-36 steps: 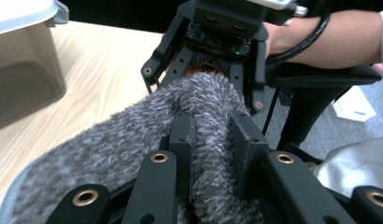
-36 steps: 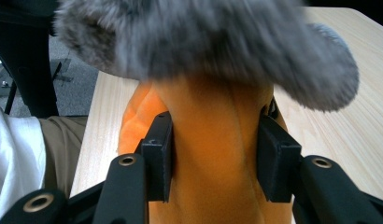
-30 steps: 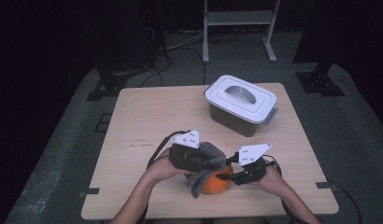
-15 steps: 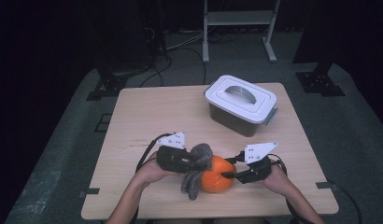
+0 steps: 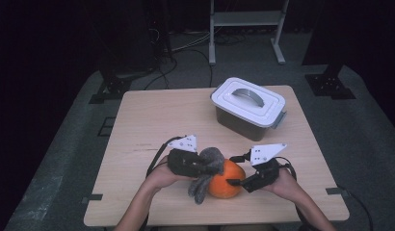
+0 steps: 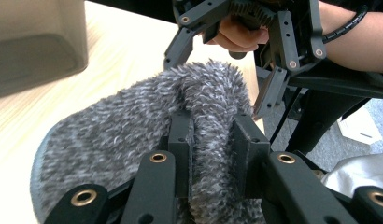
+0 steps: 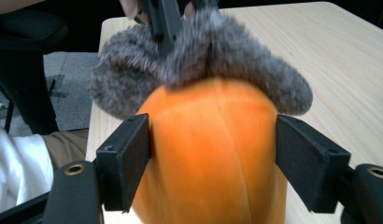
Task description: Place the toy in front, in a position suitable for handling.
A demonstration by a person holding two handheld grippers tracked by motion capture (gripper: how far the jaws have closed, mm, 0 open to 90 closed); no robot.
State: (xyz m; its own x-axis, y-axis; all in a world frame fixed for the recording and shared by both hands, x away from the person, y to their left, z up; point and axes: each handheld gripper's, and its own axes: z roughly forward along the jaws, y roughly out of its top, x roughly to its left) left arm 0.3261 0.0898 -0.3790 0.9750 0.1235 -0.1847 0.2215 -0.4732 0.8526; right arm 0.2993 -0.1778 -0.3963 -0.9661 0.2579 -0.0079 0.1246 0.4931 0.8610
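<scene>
An orange soft rounded thing (image 5: 227, 185) lies near the table's front edge, with grey fuzzy fabric (image 5: 200, 187) draped over its left side. I cannot tell whether the two are joined. My left gripper (image 5: 201, 167) is shut on a fold of that grey fabric (image 6: 110, 135), pinched between its pads (image 6: 213, 140). My right gripper (image 5: 234, 183) has just been opening. Its pads stand spread at either side of the orange thing (image 7: 208, 116), which sits between the right gripper's pads (image 7: 213, 158) under the grey fabric (image 7: 133, 65).
A grey box with a white handled lid (image 5: 247, 108) stands at the back right of the wooden table (image 5: 157, 120). Beyond the table are dark floor, cables and a white stand's legs (image 5: 243, 29). A person's forearms come in at the table's front edge.
The grey fabric has been drawn back to the left, so more of the orange thing shows. The right gripper's jaws have spread apart.
</scene>
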